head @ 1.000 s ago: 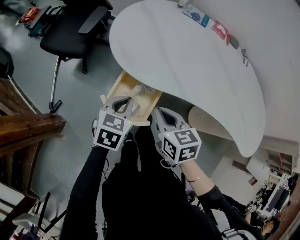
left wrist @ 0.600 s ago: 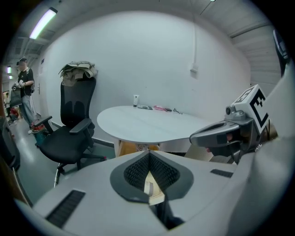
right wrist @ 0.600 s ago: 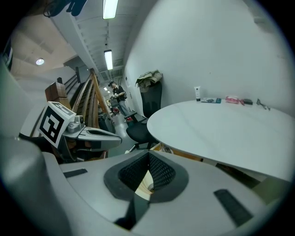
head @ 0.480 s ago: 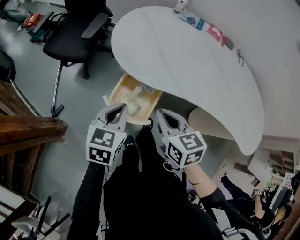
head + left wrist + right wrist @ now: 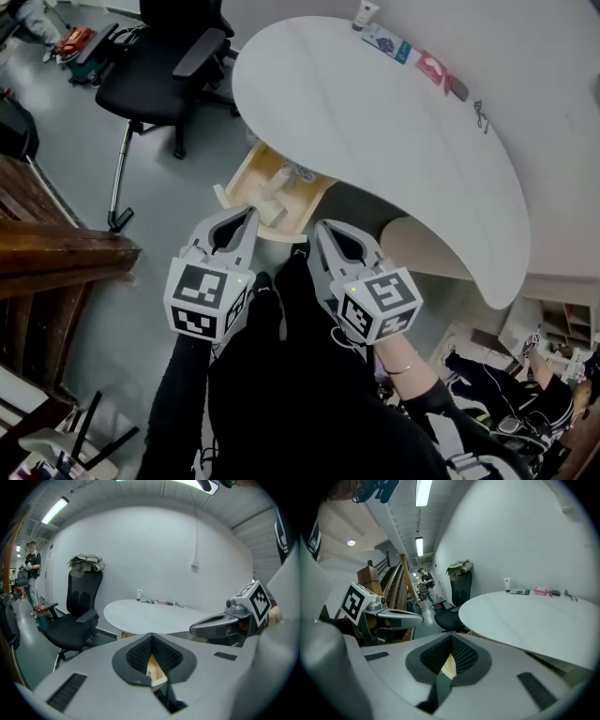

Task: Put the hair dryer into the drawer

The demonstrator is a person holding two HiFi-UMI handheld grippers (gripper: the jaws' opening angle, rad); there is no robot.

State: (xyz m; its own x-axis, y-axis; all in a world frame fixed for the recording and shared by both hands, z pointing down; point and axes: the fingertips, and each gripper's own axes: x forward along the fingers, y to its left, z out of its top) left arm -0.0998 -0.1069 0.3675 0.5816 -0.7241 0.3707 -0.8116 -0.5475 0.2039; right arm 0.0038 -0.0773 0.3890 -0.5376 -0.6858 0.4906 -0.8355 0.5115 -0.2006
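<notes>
Under the white round table [image 5: 394,122] a pale wooden drawer [image 5: 242,180] stands pulled out. The light-coloured hair dryer [image 5: 277,186] lies inside it. My left gripper [image 5: 247,216] hovers just short of the drawer's front edge, jaws shut and holding nothing. My right gripper [image 5: 317,229] is beside it on the right, also shut and holding nothing. In the left gripper view the left gripper [image 5: 151,636] has its pads meeting, with a strip of the drawer [image 5: 155,669] showing below them. The right gripper view shows the right gripper [image 5: 451,638] with its pads together too.
A black office chair [image 5: 161,64] stands left of the table. Dark wooden furniture [image 5: 56,267] lies at the left edge. A small tube [image 5: 366,13] and a few flat items [image 5: 434,67] sit on the table's far side. A person [image 5: 31,569] stands far off.
Both grippers have drawn back from the drawer toward my body and risen. The drawer stays open with the hair dryer in it.
</notes>
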